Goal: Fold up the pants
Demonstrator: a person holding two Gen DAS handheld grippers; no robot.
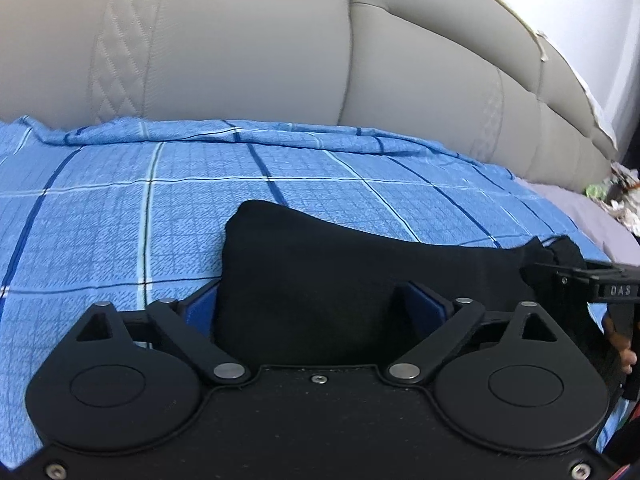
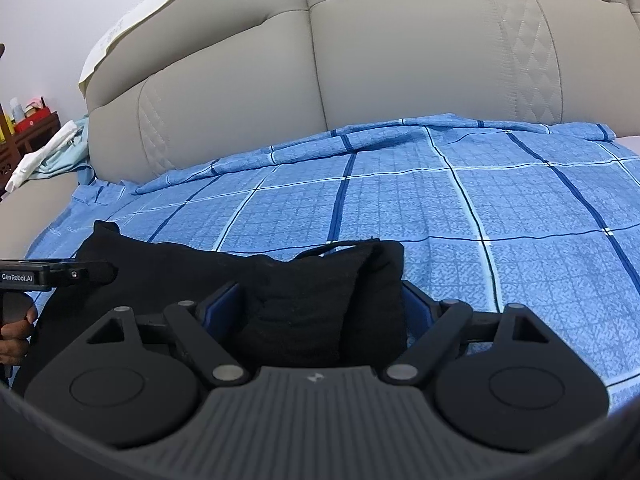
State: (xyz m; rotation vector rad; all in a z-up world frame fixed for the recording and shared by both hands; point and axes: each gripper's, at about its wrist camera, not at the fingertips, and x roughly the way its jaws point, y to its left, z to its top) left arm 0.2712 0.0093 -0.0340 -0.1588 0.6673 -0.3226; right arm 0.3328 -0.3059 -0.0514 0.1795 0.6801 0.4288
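The black pants (image 1: 320, 272) are held up over a blue plaid sheet (image 1: 120, 216). My left gripper (image 1: 310, 304) has its blue-padded fingers (image 1: 200, 312) wide apart with the black cloth bunched between them, so its hold is unclear. In the right wrist view the pants (image 2: 312, 304) fill the gap of my right gripper (image 2: 322, 304), whose blue pads (image 2: 222, 304) stand on both sides of a thick fold. The right gripper shows at the right edge of the left view (image 1: 560, 276), clamped on the cloth. The left gripper shows at the left edge of the right view (image 2: 96, 272).
A beige padded headboard (image 1: 240, 60) rises behind the bed. A wooden side table with small items (image 2: 28, 120) and pale cloths (image 2: 52, 152) sit at the left. Clutter (image 1: 620, 196) lies at the bed's far right edge.
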